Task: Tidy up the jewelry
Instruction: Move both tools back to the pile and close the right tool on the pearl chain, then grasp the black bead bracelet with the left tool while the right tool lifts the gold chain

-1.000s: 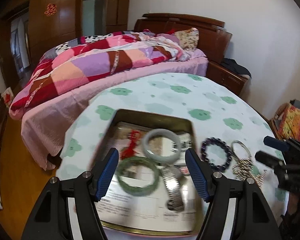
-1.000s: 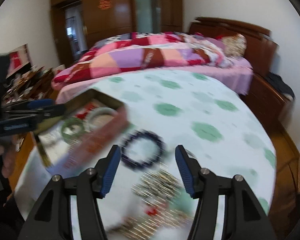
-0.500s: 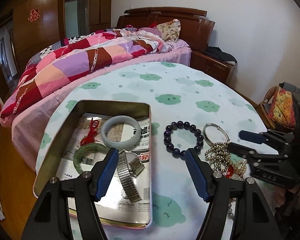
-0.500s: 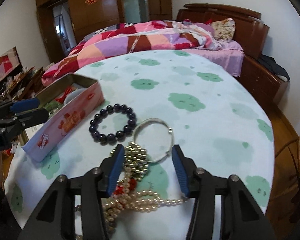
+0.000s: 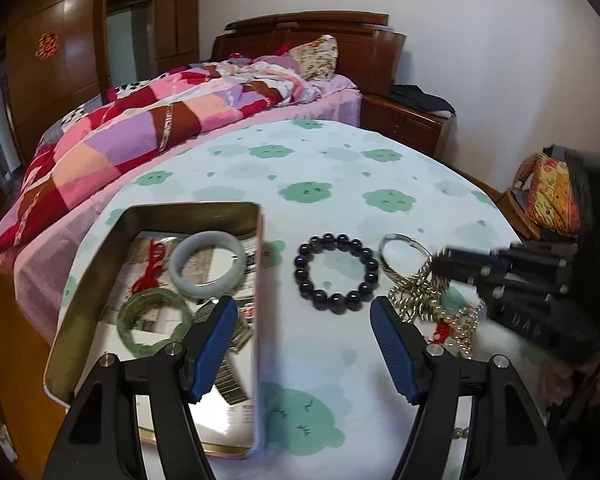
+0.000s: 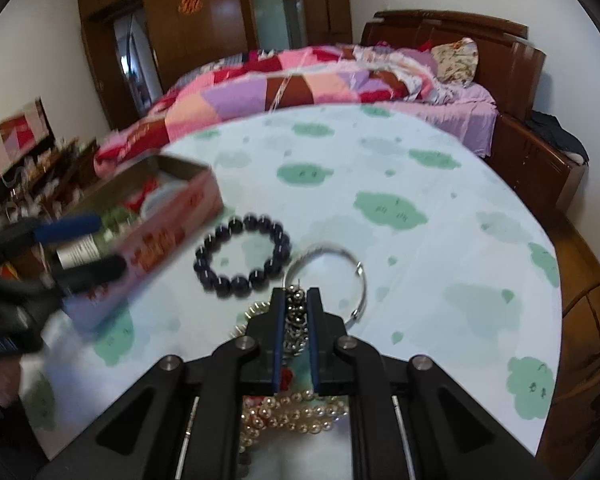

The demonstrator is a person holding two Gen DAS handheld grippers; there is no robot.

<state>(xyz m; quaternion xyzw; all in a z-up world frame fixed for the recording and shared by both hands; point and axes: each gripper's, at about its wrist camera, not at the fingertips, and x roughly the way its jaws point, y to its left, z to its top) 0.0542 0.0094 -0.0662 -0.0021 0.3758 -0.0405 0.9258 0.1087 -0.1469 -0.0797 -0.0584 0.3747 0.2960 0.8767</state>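
Pinching the bead chain (image 6: 296, 312) with my right fingers (image 6: 315, 320), left fingers (image 5: 214, 344) spread; tangled pearls (image 6: 296, 412) might drag along

red double-happiness sign (image 6: 191, 3) on wardrobe door (image 6: 196, 40), tin's print unreadable

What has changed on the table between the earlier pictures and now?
The right gripper has just been closing and now pinches the metal bead chain. The left gripper stays open. The dark bead bracelet, silver bangle and tin lie as before.
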